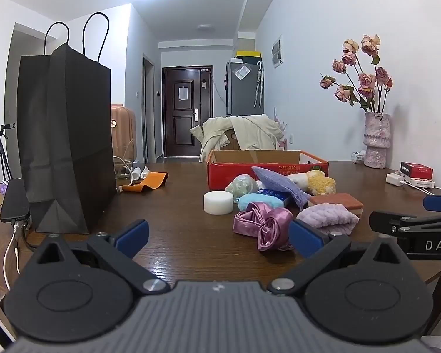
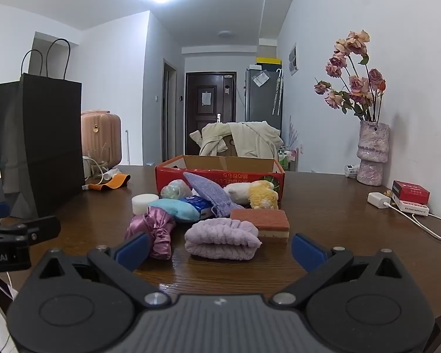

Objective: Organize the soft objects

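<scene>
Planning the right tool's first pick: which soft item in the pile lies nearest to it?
The folded lilac fluffy towel, directly ahead of the open right tool. The pink satin cloth sits left; the sponge lies farther back.

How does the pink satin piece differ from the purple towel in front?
The satin piece is shiny, pink and crumpled in loose folds; the towel is matte, fluffy, lilac and folded into a neat roll. The satin piece lies left of the towel. Both rest on the table, ungripped.
</scene>
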Demonstrator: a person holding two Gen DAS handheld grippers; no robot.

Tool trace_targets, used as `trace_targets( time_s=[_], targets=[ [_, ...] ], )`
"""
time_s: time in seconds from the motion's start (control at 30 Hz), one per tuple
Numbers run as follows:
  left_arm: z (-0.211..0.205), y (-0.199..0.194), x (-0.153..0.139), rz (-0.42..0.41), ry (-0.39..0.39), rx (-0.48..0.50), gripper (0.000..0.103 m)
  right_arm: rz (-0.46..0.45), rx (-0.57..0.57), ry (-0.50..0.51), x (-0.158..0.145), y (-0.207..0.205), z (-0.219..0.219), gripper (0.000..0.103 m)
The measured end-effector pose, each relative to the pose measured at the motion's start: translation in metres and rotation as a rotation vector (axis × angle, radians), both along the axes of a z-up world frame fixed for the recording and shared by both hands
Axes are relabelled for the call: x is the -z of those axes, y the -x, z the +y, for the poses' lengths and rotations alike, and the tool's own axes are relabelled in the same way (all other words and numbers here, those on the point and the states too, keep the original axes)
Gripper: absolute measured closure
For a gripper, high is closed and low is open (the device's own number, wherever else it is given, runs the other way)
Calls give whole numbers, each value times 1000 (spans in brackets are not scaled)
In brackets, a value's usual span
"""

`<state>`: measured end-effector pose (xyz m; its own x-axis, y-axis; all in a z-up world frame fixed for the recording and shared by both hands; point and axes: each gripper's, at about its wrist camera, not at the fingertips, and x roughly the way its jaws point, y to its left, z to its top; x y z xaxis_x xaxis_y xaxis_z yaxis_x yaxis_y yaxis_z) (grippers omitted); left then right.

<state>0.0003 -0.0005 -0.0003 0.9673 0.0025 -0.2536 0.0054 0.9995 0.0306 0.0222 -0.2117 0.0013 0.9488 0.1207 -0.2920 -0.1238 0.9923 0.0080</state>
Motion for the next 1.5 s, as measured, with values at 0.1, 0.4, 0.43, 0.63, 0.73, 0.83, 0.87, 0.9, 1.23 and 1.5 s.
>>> trace_targets(
  time_s=[0.1,0.4,0.43,0.63,0.73,0.83,0.87,0.9,1.23,1.5],
  targets=[
    [0,0,-1,-5,3,0,0,0,-2,-1,0,0,0,0],
    [1,-1,-1,-5,10,0,0,0,-6,1,-1,-1,1,0],
    [1,-1,-1,-5,9,1,0,-1,-6,0,-2,0,1,0],
    [0,0,0,-5,10,-1,0,-4,-12,1,-3,0,0,0],
    [3,0,-1,-7,10,-1,0,-5,-11,2,-3,0,0,0],
    [4,-1,-1,-7,9,-1,0,-5,-13,2,-3,0,0,0],
    [4,-1,-1,-8,9,-1,0,-5,-13,2,-3,-1,0,0],
    [4,-1,-1,-8,9,-1,0,-5,-12,2,-3,0,0,0],
    [4,-1,-3,-8,9,1,0,-6,-13,1,-3,-1,-1,0],
    [7,-3,-6,-9,10,1,0,-6,-13,1,-3,0,0,0]
  ],
)
